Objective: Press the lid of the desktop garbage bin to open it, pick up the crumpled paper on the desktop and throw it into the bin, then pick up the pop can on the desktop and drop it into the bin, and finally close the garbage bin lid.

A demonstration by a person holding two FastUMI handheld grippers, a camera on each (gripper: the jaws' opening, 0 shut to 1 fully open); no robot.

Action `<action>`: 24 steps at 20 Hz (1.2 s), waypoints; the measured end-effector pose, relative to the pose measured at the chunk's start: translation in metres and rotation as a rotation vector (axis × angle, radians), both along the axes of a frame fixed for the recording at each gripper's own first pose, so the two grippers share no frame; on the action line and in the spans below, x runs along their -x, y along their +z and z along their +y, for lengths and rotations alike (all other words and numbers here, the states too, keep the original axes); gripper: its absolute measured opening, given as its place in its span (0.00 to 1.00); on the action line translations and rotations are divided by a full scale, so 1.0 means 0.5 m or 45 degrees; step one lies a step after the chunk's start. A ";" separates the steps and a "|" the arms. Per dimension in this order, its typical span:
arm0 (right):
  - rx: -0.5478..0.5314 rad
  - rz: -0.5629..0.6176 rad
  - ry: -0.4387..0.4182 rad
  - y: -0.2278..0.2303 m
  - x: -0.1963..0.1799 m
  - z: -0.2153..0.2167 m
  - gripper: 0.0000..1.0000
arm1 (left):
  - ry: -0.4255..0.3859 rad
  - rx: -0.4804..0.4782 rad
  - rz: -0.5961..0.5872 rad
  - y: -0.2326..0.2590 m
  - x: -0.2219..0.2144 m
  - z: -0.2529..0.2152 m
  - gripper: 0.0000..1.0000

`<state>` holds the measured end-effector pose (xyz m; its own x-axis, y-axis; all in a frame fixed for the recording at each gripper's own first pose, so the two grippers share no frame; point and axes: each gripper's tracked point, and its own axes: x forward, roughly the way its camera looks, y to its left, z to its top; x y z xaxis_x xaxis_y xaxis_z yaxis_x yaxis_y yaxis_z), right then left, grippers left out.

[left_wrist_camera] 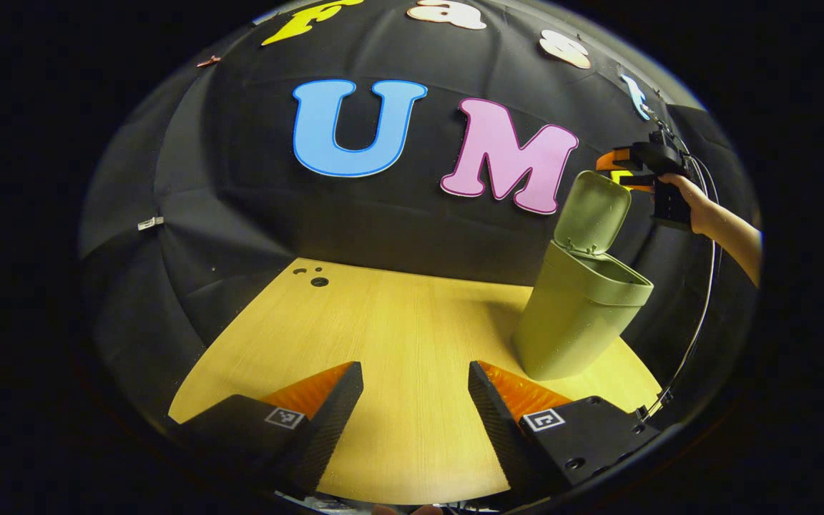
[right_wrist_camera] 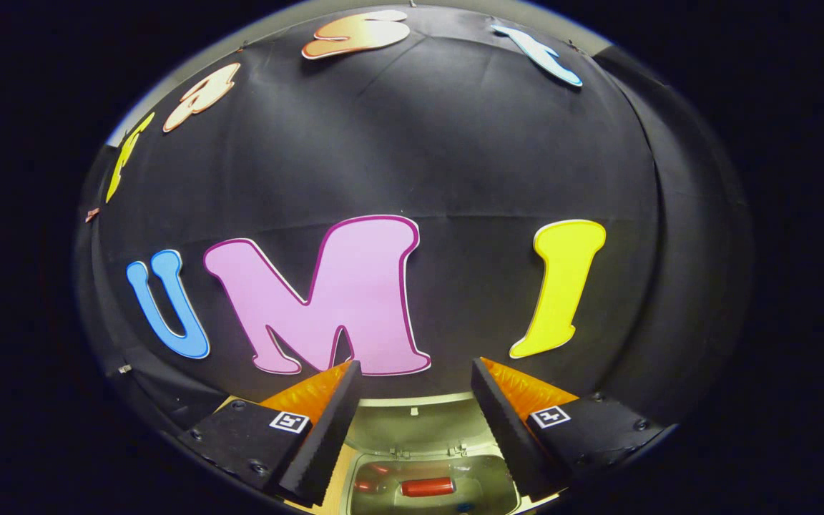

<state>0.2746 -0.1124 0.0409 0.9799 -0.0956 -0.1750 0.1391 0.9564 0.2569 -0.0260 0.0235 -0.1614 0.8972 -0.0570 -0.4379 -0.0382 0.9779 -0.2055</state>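
Note:
An olive-green bin point(left_wrist_camera: 575, 315) stands on the right of the wooden desk, its lid point(left_wrist_camera: 593, 212) tipped up and open. My left gripper point(left_wrist_camera: 415, 400) hovers open over the bare desk, left of the bin, nothing between its fingers. My right gripper point(left_wrist_camera: 623, 169) hangs in a hand above and behind the raised lid. In the right gripper view that gripper point(right_wrist_camera: 415, 397) is open and looks down into the bin point(right_wrist_camera: 412, 429), where a red pop can point(right_wrist_camera: 426, 487) lies at the bottom below the upturned lid.
The wooden desk point(left_wrist_camera: 398, 322) has small cable holes point(left_wrist_camera: 319, 281) near its far left corner. A forearm point(left_wrist_camera: 730, 232) and a cable point(left_wrist_camera: 702, 322) run down the right side past the bin. The black cloth wall closes the back.

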 end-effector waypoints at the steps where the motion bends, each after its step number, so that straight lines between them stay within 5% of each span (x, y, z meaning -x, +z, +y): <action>1: 0.007 0.003 -0.005 -0.002 -0.005 -0.004 0.96 | 0.005 -0.001 0.003 -0.004 -0.003 0.004 0.95; 8: 0.170 0.073 0.078 -0.032 0.050 0.029 0.96 | -0.010 0.007 -0.006 0.000 -0.020 -0.009 0.95; 24: 0.069 0.266 0.169 -0.206 0.191 0.066 0.98 | -0.089 0.011 -0.009 -0.002 -0.001 -0.069 0.96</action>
